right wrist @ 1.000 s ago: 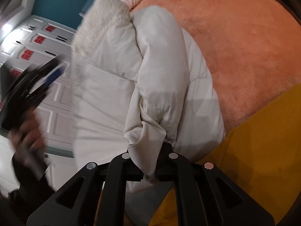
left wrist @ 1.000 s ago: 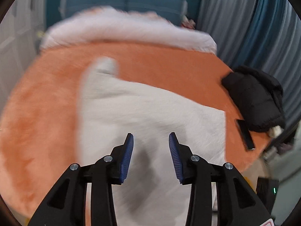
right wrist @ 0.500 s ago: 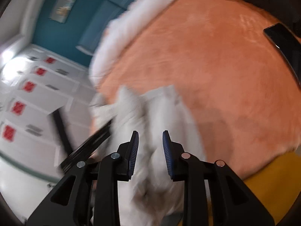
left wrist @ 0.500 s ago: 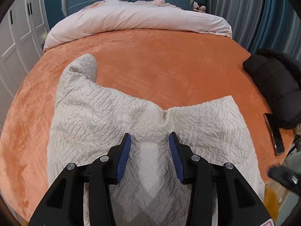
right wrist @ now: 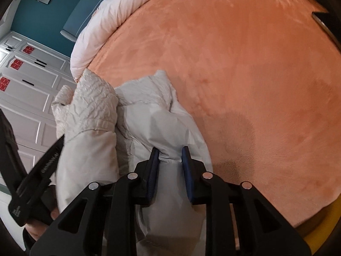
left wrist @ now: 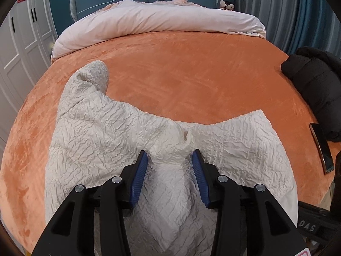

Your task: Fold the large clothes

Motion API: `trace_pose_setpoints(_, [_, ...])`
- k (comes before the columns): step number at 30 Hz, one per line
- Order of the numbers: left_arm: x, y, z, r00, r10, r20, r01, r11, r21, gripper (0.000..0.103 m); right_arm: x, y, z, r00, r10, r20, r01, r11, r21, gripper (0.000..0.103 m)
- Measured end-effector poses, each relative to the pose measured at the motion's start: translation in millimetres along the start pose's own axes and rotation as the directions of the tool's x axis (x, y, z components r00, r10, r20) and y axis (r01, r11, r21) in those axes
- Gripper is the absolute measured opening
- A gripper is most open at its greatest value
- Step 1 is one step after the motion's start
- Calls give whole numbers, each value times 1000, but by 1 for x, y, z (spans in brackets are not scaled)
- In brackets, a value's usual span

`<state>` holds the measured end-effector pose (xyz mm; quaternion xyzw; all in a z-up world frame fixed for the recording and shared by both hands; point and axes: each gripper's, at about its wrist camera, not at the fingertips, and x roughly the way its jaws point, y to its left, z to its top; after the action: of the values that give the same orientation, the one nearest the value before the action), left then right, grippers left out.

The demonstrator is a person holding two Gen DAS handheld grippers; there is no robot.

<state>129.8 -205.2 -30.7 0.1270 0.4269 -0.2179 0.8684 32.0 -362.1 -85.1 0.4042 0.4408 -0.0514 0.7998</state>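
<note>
A cream quilted jacket [left wrist: 102, 140] lies spread on the orange bed cover [left wrist: 191, 70], one sleeve pointing to the far left. My left gripper [left wrist: 169, 166] is open just above the jacket's middle, with a raised fold between its blue pads. In the right wrist view the jacket [right wrist: 91, 111] is bunched at the bed's near left. My right gripper [right wrist: 170, 156] is open with a fold of its smooth lining between the pads. The left gripper [right wrist: 36, 170] shows at the left edge.
A black puffer jacket [left wrist: 315, 85] and a dark phone [left wrist: 321, 147] lie at the bed's right edge. A pale folded duvet [left wrist: 157, 19] lies across the head of the bed. White wardrobe doors [left wrist: 19, 49] stand left. The orange cover [right wrist: 245, 74] stretches right of the jacket.
My right gripper let go of the jacket fold it was shut on and now stands open around the lining. The jacket dropped and spread flat on the bed; the left gripper lowered toward it.
</note>
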Motion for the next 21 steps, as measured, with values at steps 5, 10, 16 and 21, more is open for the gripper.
trace_pose_setpoints(5, [7,-2,-3,1000,11,6,-12,1000,12,41,13,-2,-5,1000,-16,-14,16,1000,-25,20])
trace_pose_setpoints(10, [12,-3,-6,1000,22,12,-23,999,22,41,22,-5,-4,999,7,-32,-7,1000,-22,20])
trace_pose_setpoints(16, [17,-5,-8,999,32,16,-32,999,31,41,30,-1,-4,1000,0,-29,-1,999,-42,19])
trace_pose_setpoints(21, [19,-8,-9,999,45,20,-46,998,40,41,29,-4,-5,1000,10,-28,-11,999,-51,19])
